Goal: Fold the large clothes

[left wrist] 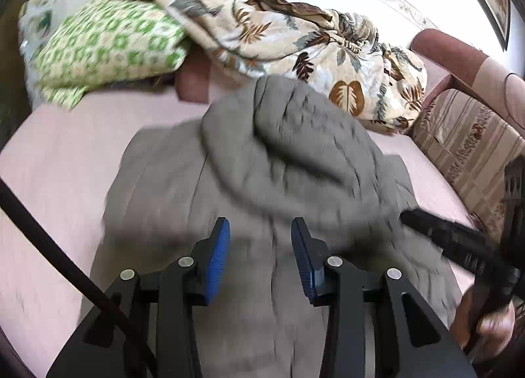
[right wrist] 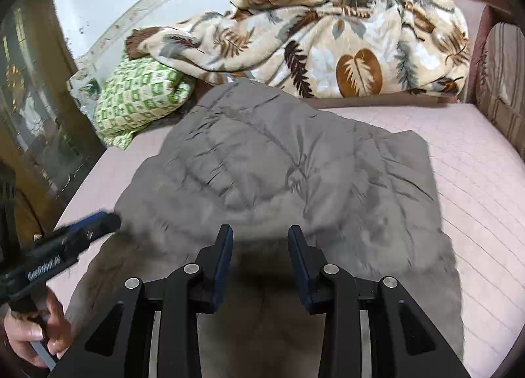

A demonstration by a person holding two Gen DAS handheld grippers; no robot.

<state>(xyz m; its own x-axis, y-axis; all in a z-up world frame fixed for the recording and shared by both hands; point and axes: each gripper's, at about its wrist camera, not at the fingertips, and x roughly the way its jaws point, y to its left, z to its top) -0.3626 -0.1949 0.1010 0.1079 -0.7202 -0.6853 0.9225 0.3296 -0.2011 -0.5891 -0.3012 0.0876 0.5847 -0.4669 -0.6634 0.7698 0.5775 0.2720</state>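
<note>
Jaws, left: we see our left gripper (left wrist: 261, 256) with its blue pads parted by a wide gap, nothing between them, hanging over the grey jacket (left wrist: 262, 181) without gripping it.
Jaws, right: our right gripper (right wrist: 261, 263) stands just as wide apart, empty, above the near part of the jacket; whether the tips touch the cloth we cannot tell.
Jacket, place: it lies on the pink bed (right wrist: 475, 181), roughly in the middle, near the leaf-print blanket (right wrist: 328, 50) and the green patterned pillow (right wrist: 141, 99) at the far side.
Jacket, axis: its long axis runs from us toward the blanket; the rounded quilted hood end points away, the body trails toward the grippers.
Left view only: the hood bunches up as a thick fold on top of the flat body; the right gripper shows at the right edge (left wrist: 459, 243), held by our right hand (left wrist: 485, 322); a striped sofa arm (left wrist: 466, 141) sits beyond the bed; a black cable (left wrist: 65, 263) crosses the lower left.
Right view only: the quilted panel spreads broad and flat with a square right edge; the left gripper comes in from the left (right wrist: 88, 227) just beside the jacket's edge, our left hand (right wrist: 32, 328) on its handle.
Blur: both views smear on the near cloth.
</note>
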